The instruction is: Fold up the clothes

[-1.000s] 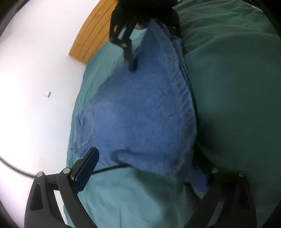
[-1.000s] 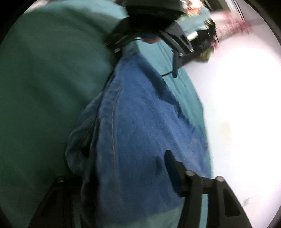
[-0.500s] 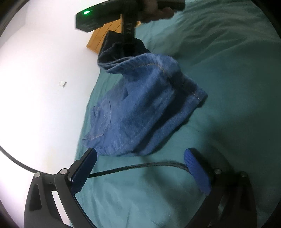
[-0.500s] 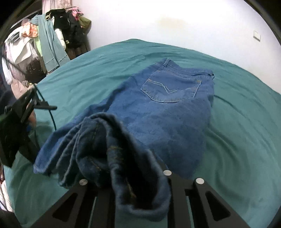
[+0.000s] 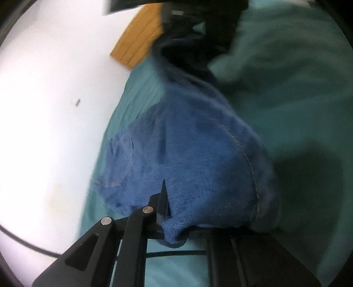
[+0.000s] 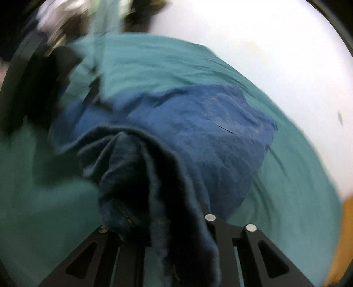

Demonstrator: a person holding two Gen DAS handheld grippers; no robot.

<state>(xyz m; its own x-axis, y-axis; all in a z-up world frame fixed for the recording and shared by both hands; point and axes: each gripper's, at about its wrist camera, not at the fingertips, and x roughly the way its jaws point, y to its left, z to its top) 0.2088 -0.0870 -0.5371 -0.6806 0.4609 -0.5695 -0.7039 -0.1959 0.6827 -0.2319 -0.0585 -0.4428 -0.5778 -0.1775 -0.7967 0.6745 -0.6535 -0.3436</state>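
Observation:
A pair of blue jeans (image 5: pixel 194 154) lies partly on a teal bed sheet (image 5: pixel 297 110), its back pocket toward the white wall. My left gripper (image 5: pixel 174 223) is shut on a fold of the jeans at the near edge. My right gripper (image 6: pixel 158 223) is shut on a bunched, lifted end of the jeans (image 6: pixel 198 136). It shows in the left wrist view (image 5: pixel 194 33) at the top, over the far end of the cloth. The left gripper appears blurred at the left of the right wrist view (image 6: pixel 44 88).
A white wall (image 5: pixel 55 110) borders the bed. A wooden headboard (image 5: pixel 139 39) stands at the far end. Hanging clothes (image 6: pixel 72 17) show blurred beyond the bed. A black cable (image 5: pixel 174 253) runs under my left gripper.
My left gripper was open and apart from the jeans half a second ago; it has closed on their near edge. My right gripper still holds the bunched end and has swung sideways.

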